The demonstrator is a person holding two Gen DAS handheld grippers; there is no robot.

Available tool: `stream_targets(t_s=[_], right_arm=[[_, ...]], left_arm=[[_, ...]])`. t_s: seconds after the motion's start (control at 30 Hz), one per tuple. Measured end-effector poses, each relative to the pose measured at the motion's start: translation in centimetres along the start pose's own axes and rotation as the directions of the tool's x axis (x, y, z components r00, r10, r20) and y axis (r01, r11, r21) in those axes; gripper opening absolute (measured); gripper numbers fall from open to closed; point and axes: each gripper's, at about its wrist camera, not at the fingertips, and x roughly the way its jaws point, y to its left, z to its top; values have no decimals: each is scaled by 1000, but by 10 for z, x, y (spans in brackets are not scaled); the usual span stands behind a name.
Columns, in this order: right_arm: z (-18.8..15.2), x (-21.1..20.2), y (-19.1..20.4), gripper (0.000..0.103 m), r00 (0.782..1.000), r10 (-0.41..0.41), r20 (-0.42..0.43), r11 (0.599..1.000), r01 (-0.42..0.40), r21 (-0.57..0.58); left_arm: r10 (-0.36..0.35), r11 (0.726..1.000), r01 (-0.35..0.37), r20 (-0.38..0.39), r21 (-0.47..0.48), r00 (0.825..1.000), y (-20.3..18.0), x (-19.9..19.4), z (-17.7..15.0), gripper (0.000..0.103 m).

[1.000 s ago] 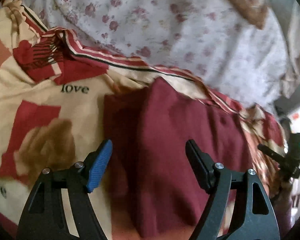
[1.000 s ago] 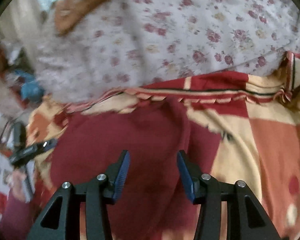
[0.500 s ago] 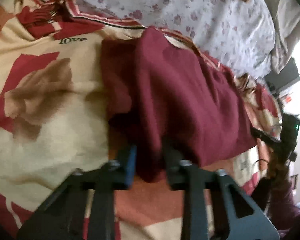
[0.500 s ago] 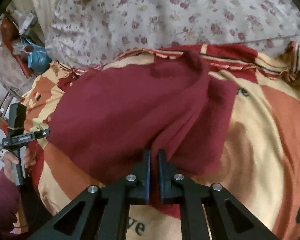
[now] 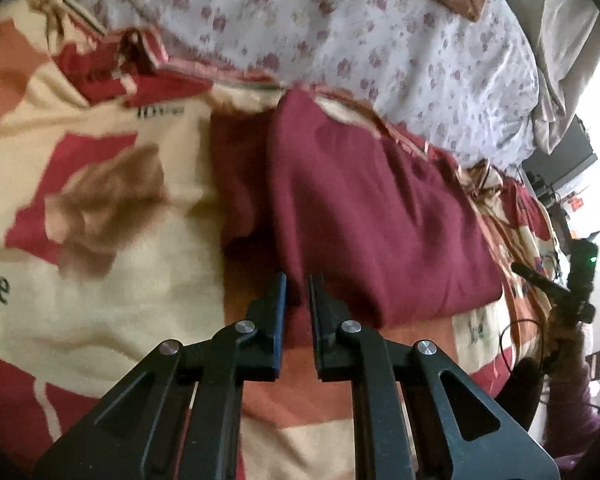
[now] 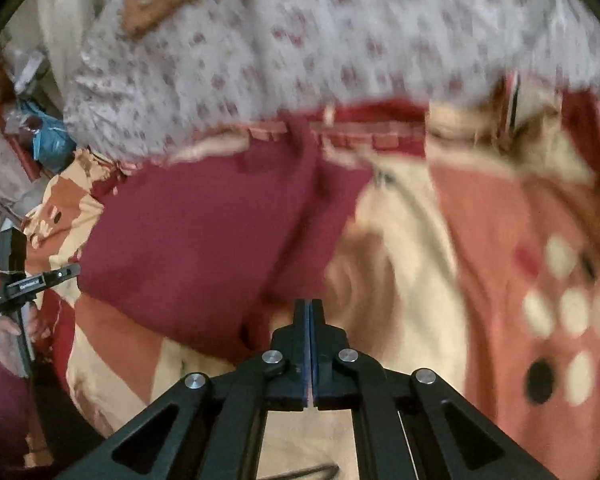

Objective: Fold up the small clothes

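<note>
A maroon garment [image 5: 372, 216] lies folded on a red and cream patterned blanket [image 5: 100, 280]. It also shows in the right wrist view [image 6: 196, 240]. My left gripper [image 5: 297, 280] is nearly shut at the garment's near edge, with a narrow gap between the fingers and dark cloth showing in it. My right gripper [image 6: 309, 304] is fully shut with the pads together, just in front of the garment's near corner. I see no cloth between its pads.
A floral white quilt [image 5: 380, 32] lies bunched behind the blanket, also in the right wrist view [image 6: 300, 40]. The bed edge and room clutter show at the right of the left view [image 5: 572, 272] and at the left of the right view [image 6: 16, 272].
Both grippers went from open over the garment to closed at its near edge. The right one has since come off the cloth and shut fully. Both views pulled back.
</note>
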Motion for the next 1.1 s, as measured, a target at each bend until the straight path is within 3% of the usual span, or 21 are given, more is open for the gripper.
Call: stream_targets(t_s=[0.07, 0.13, 0.2, 0.23, 0.4, 0.47, 0.53, 0.63, 0.77, 0.93, 1.0, 1.1], right_arm=[[15, -1, 16, 5, 999, 26, 29, 1000, -25, -8], [29, 11, 33, 10, 999, 37, 26, 999, -36, -39], [41, 33, 49, 31, 999, 38, 7, 997, -37, -62], [47, 45, 53, 34, 999, 40, -5, 998, -40, -57], [63, 89, 62, 34, 999, -16, -29, 997, 14, -81], [67, 102, 57, 34, 998, -54, -32, 995, 51, -89], [70, 114, 43, 34, 989, -145, -29, 986, 143, -82], [73, 117, 20, 32, 992, -120, -36, 993, 120, -3], [77, 98, 38, 34, 988, -152, -2, 988, 151, -26], [86, 88, 98, 34, 999, -39, 3, 990, 39, -137], [92, 97, 126, 34, 999, 24, -24, 983, -28, -181], [97, 118, 165, 34, 997, 56, -46, 968, -66, -244]], left_arm=[[22, 1000, -23, 39, 15, 999, -9, -3, 6, 10], [62, 998, -63, 62, 29, 996, -17, 1, 11, 27], [86, 996, -88, 72, 20, 994, -21, 8, 15, 40], [102, 994, -103, 72, 18, 992, -23, 14, 16, 42], [246, 968, -250, 101, 27, 964, -25, 34, 18, 42], [270, 962, -273, 104, 14, 957, -21, 40, 18, 42], [287, 956, -291, 116, 21, 951, -21, 43, 17, 42], [320, 943, -329, 135, 48, 938, -26, 47, 16, 43], [326, 939, -338, 157, 59, 932, -28, 50, 14, 46], [322, 940, -335, 164, 59, 932, -29, 51, 13, 47], [315, 943, -327, 165, 56, 935, -28, 50, 13, 47], [298, 950, -309, 163, 46, 941, -25, 50, 14, 48]])
